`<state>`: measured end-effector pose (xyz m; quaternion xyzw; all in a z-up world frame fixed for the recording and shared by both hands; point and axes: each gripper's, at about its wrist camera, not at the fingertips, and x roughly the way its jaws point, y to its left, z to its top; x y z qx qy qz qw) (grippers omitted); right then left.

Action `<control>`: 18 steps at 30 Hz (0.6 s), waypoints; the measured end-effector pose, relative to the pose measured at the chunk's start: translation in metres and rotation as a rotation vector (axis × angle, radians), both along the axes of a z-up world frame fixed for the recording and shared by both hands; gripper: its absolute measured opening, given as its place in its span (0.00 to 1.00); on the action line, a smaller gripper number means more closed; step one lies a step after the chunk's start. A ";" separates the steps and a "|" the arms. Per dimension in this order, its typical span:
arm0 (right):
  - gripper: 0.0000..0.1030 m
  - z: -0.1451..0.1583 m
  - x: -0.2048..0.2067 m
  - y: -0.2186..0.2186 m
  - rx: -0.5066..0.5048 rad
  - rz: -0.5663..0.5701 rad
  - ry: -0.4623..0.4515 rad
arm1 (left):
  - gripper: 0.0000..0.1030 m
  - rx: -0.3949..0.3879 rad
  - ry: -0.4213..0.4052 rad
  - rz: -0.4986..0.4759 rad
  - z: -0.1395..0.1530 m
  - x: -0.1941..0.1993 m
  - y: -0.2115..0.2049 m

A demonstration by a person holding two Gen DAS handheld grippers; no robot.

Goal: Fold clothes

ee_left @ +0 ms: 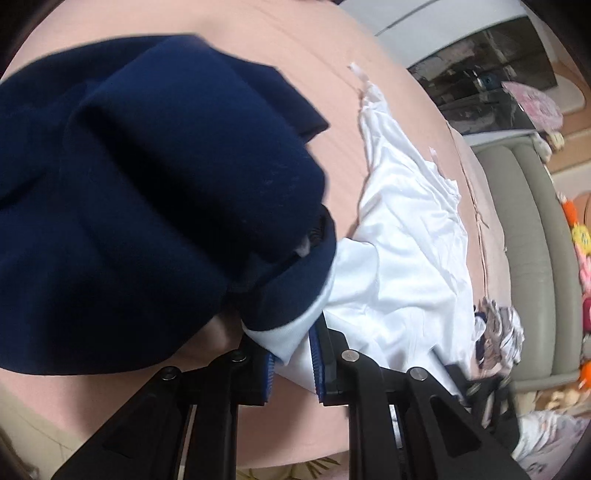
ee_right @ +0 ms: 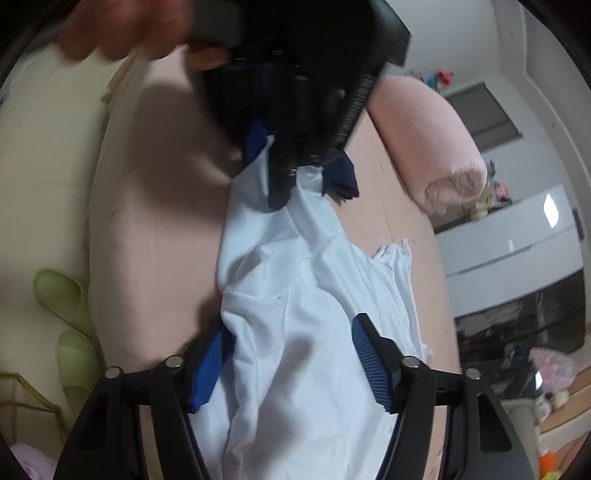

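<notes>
On the pink bed (ee_left: 229,37) lies a white garment with navy trim (ee_right: 295,295), stretched out along the sheet.

The left claw (ee_left: 293,360) is clamped on it: seen from the left wrist, its two blue pads (ee_left: 316,354) stand close together with a fold of white cloth pinched between them, just where the navy collar edge (ee_left: 295,291) meets the white. From that pinch a big bunch of navy fabric (ee_left: 147,184) billows toward ten o'clock and fills the left half of the view, while the white body of the garment trails off toward two o'clock across the bed. A small heap of patterned clothes (ee_left: 498,332) sits at about four o'clock, near the bed's edge, with a grey-green padded bed frame (ee_left: 532,258) beyond it.

From the right wrist, the right claw (ee_right: 291,365) straddles the white cloth with its blue pads (ee_right: 369,363) apart, one on each side of a raised fold; I cannot tell whether either pad touches it. Straight ahead at twelve o'clock the other claw hangs over the garment's far end, a person's hand (ee_right: 122,29) blurred above it. A rolled pink blanket (ee_right: 428,144) lies at two o'clock, and green slippers (ee_right: 62,325) rest on the floor at nine o'clock.
</notes>
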<state>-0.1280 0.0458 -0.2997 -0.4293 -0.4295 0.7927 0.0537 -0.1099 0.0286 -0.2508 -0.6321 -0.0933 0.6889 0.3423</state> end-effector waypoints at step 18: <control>0.12 0.007 -0.001 0.009 -0.200 0.002 -0.092 | 0.14 -0.014 0.015 0.095 0.006 0.022 -0.011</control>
